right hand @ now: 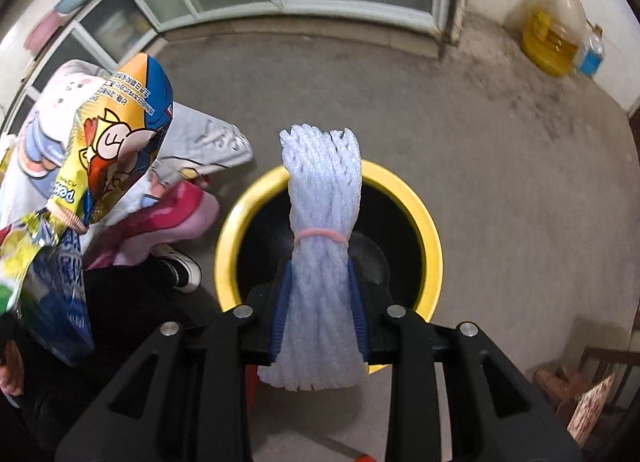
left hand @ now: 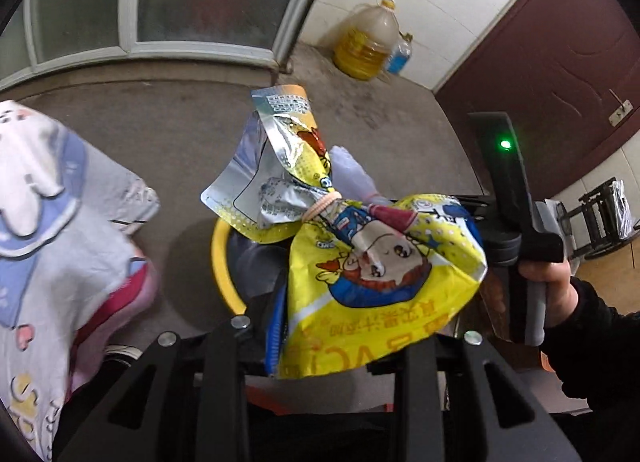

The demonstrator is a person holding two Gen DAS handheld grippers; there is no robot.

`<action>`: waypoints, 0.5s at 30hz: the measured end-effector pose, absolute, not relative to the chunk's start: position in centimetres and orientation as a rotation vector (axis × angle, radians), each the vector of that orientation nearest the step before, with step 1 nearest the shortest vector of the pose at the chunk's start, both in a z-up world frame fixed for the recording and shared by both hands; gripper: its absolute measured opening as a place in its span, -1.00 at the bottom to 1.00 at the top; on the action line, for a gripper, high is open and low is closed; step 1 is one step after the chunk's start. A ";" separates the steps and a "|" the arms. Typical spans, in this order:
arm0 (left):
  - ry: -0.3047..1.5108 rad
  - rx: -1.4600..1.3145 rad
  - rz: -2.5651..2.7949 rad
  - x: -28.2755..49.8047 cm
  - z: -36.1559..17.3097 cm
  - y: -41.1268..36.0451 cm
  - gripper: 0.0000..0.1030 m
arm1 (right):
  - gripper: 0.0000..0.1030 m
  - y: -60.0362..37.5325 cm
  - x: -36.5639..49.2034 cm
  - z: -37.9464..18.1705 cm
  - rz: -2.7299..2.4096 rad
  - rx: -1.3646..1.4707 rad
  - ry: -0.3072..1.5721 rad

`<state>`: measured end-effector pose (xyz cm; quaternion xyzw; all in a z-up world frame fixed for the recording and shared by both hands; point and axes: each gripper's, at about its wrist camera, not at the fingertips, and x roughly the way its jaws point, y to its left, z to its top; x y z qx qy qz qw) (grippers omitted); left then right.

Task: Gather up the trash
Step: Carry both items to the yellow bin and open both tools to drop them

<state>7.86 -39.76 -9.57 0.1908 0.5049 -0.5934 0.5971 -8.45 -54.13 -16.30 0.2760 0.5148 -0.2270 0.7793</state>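
Right gripper (right hand: 318,312) clamps foam net (right hand: 320,198) above bin (right hand: 434,230) rim | left gripper (left hand: 320,346) clamps wrapper (left hand: 376,274)

Snack wrapper (left hand: 372,262): crinkled foil bag, yellow w/ blue trim and a cartoon face, silver inside. Cinched near the middle by a pinkish elastic band (left hand: 320,207), so it flares at both ends; upper flap (left hand: 280,130) shows silver lining and printed text. Held off the floor, partly over the bin.

Foam net (right hand: 322,222): pale lavender mesh sleeve bundled lengthwise, tied w/ a thin pink band (right hand: 320,237) about midway. Stands roughly upright, lower half pinched from both sides, top end free, directly above the bin opening.

Bin (right hand: 430,230): round, yellow rim, black inside, on grey concrete floor.
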 end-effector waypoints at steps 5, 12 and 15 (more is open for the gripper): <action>1.165 0.392 -1.384 8.0 -9.3 -39.7 0.63 | 0.13 -55.9 -10.0 -17.5 -0.606 0.658 1.124; 1.032 0.217 -1.352 10.2 -5.4 -36.2 0.85 | 0.16 -58.3 -12.1 -14.6 -0.714 0.659 1.028; 0.957 0.150 -1.301 11.0 -3.0 -33.3 0.85 | 0.25 -57.8 -10.8 -12.2 -0.677 0.621 0.933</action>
